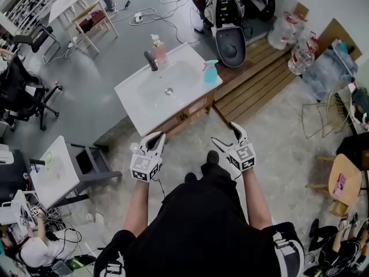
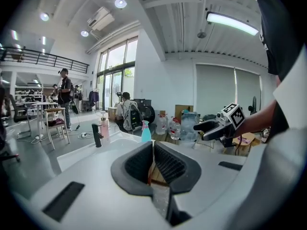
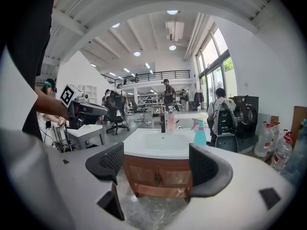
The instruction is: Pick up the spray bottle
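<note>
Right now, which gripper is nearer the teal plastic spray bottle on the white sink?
Right. The right gripper hangs almost straight in front of the teal spray bottle; the left gripper hangs farther leftward.

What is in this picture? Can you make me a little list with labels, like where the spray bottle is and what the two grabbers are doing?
sink: white, on a wooden cabinet
spray bottle: teal, upright on the sink's corner, nothing touching it
faucet: black, at the sink's back edge
pink bottle: upright beside the faucet
left gripper: shut, empty, short of the sink
right gripper: open, empty, short of the sink
</note>
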